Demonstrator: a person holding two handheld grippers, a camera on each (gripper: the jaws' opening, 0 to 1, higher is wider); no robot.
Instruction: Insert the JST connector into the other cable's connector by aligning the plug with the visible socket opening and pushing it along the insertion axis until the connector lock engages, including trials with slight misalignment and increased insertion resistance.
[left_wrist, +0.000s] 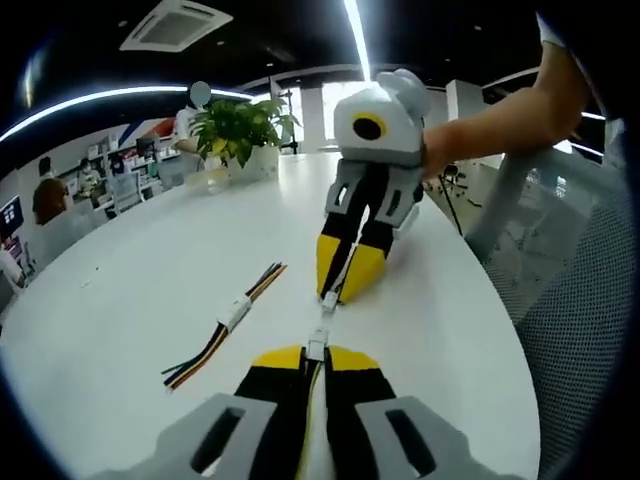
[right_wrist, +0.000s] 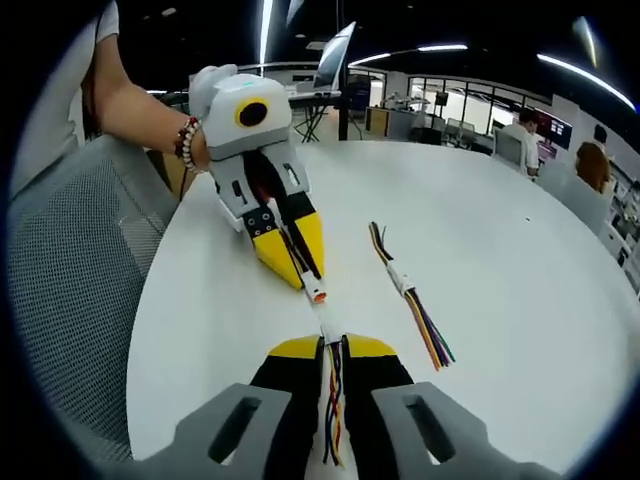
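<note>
Plug meets socket, mid-air over the round white table (left_wrist: 140, 290)

Left yellow-tipped gripper (left_wrist: 315, 358) pinches the white JST connector (left_wrist: 317, 346); right yellow-tipped gripper (right_wrist: 333, 352) clamps the multicoloured cable's white socket (right_wrist: 328, 326). Ends look nearly touching: keep both coaxial, push straight, no twisting.

No readable text, label, brand, number or sign anywhere — not in the left gripper view, not in the right gripper view.
</note>
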